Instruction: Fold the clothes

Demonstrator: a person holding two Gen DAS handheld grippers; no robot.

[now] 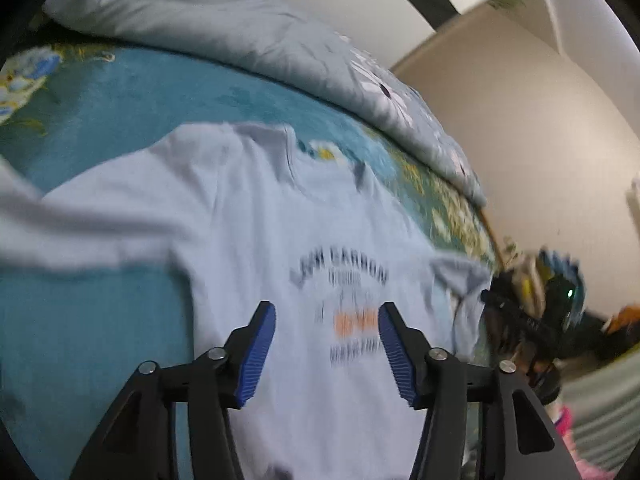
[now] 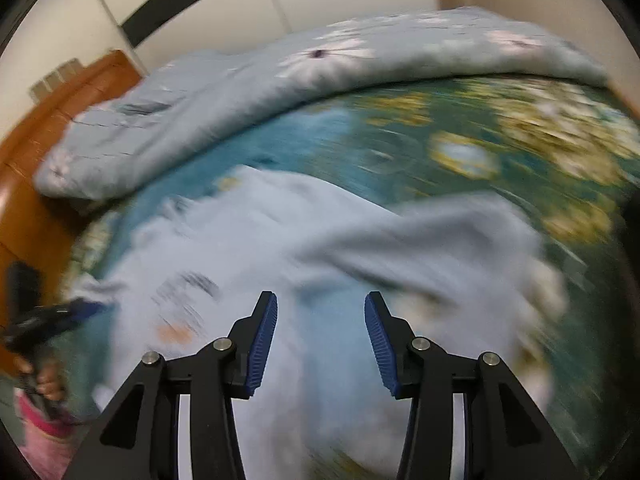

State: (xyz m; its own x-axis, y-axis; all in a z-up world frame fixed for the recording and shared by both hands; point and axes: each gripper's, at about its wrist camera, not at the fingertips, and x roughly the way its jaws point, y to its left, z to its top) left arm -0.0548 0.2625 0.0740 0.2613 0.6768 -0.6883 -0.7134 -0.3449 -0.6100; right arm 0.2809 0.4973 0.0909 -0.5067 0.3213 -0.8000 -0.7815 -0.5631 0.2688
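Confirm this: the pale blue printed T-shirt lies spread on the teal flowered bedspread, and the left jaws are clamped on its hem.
Not quite. The left gripper has open jaws with nothing pinched between them; the left wrist view shows the pale blue printed T-shirt lying beyond the blue pads. The rest holds: the shirt lies spread on the teal flowered bedspread.

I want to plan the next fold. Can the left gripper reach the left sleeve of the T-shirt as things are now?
Probably yes. The left gripper hangs open over the T-shirt, and its left sleeve lies spread on the teal bedsheet with nothing covering it.
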